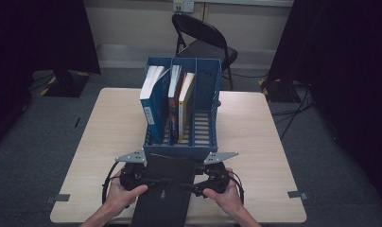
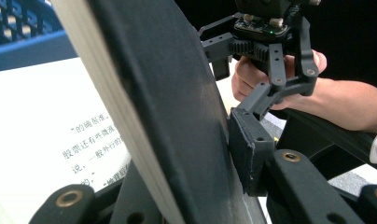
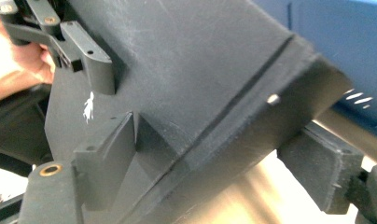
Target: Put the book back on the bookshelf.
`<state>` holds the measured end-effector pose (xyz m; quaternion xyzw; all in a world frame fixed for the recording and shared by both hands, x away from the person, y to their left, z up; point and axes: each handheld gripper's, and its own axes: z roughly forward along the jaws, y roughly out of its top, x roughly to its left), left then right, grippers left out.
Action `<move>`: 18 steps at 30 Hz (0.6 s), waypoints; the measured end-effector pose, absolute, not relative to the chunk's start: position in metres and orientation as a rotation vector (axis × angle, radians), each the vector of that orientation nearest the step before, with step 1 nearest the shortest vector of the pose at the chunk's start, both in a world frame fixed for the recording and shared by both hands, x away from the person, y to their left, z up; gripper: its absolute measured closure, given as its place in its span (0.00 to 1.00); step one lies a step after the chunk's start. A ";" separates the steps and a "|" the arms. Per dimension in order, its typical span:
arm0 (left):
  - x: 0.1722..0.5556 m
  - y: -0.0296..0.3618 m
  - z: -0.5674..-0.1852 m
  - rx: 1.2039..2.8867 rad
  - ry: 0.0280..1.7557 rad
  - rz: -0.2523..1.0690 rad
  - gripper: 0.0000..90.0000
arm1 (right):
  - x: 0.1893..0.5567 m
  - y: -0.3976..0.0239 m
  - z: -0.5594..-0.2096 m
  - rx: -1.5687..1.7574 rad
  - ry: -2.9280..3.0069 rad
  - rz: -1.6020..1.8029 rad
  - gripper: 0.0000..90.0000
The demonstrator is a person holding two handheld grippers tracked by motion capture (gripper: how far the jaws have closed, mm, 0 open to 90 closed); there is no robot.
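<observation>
Book [image 1: 163, 196] between both grippers — near end cut off.

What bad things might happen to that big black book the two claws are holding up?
1. The black book hangs open in the left claw, which pinches just the cover, so loose pages might flop or crease.
2. The right claw grips the spine edge only; the book might slip or twist.
3. The blue rack stands right ahead, so the book might bump its front wall instead of entering the empty slot.
</observation>
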<state>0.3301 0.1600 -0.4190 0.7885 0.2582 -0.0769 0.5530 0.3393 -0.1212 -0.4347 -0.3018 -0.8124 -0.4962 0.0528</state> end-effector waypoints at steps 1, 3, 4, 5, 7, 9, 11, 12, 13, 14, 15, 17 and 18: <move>0.331 0.158 -0.417 1.863 0.610 -0.178 0.75 | 0.340 -0.123 -0.433 -0.920 -2.468 -1.524 0.23; 0.331 0.157 -0.414 1.869 0.599 -0.163 0.75 | 0.341 -0.125 -0.430 -0.923 -2.470 -1.534 0.24; 0.332 0.156 -0.412 1.868 0.589 -0.159 0.75 | 0.341 -0.126 -0.429 -0.921 -2.472 -1.543 0.24; 0.332 0.155 -0.411 1.860 0.586 -0.156 0.75 | 0.341 -0.128 -0.427 -0.919 -2.476 -1.549 0.24; 0.333 0.154 -0.406 1.854 0.566 -0.142 0.75 | 0.340 -0.131 -0.420 -0.907 -2.494 -1.582 0.26; 0.334 0.152 -0.402 1.860 0.552 -0.115 0.76 | 0.340 -0.134 -0.414 -0.896 -2.520 -1.611 0.28; 0.335 0.148 -0.397 1.858 0.538 -0.090 0.76 | 0.341 -0.139 -0.408 -0.898 -2.528 -1.644 0.31; 0.336 0.146 -0.396 1.860 0.532 -0.085 0.77 | 0.341 -0.141 -0.406 -0.900 -2.538 -1.652 0.32; 0.336 0.145 -0.394 1.862 0.527 -0.076 0.77 | 0.341 -0.142 -0.404 -0.903 -2.551 -1.665 0.32; 0.338 0.143 -0.393 1.860 0.521 -0.066 0.77 | 0.340 -0.143 -0.402 -0.906 -2.562 -1.672 0.32; 0.338 0.142 -0.391 1.861 0.522 -0.052 0.77 | 0.339 -0.144 -0.399 -0.910 -2.583 -1.682 0.33; 0.335 0.138 -0.388 1.841 0.507 0.007 0.76 | 0.338 -0.146 -0.394 -0.913 -2.611 -1.721 0.35; 0.336 0.136 -0.386 1.852 0.501 0.018 0.77 | 0.337 -0.146 -0.390 -0.906 -2.630 -1.740 0.36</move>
